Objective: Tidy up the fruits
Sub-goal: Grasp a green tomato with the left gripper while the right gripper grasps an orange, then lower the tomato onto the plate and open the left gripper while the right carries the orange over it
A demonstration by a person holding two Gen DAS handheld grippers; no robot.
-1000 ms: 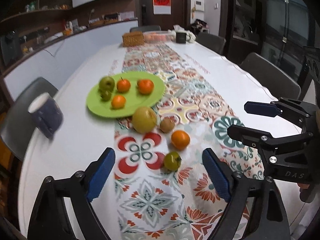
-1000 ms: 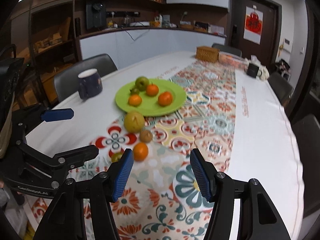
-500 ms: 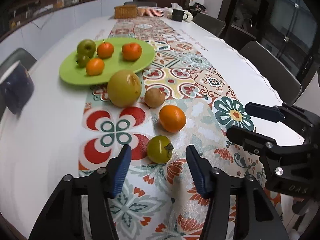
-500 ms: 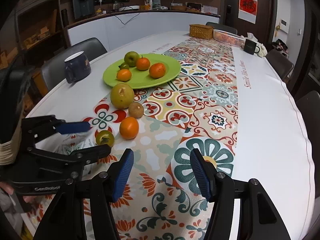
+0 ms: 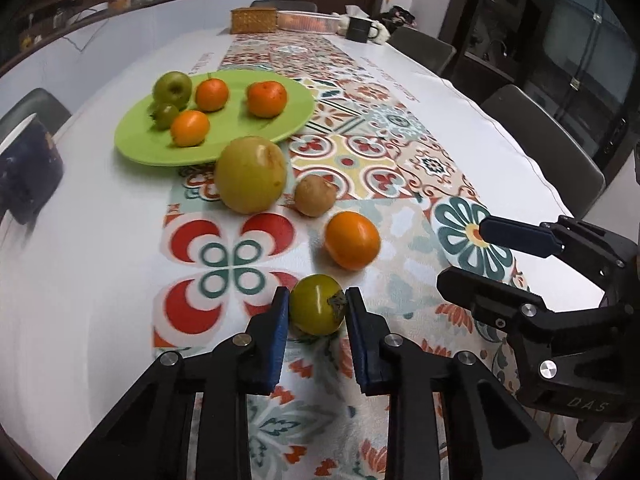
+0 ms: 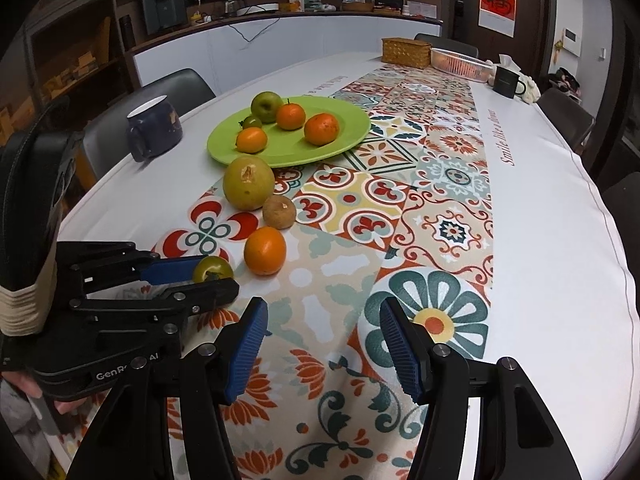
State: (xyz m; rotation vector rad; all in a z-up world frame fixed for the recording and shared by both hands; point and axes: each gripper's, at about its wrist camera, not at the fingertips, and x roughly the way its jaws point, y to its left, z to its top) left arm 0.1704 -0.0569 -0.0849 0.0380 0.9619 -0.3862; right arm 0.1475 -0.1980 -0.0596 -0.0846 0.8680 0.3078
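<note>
Covering the long table (image 6: pixel 560 240), a patterned runner (image 6: pixel 420 200) bears the green tomato (image 5: pixel 317 309) clamped by the left gripper (image 5: pixel 316 312), while the right gripper (image 6: pixel 322 344) gapes empty nearby.

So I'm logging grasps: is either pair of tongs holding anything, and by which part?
The left tongs pinch the small green fruit across its sides, on the table runner. The right tongs hold nothing.

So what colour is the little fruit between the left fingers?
Yellowish green with a dry brown stem cap: the small fruit shows best in the left wrist view.
</note>
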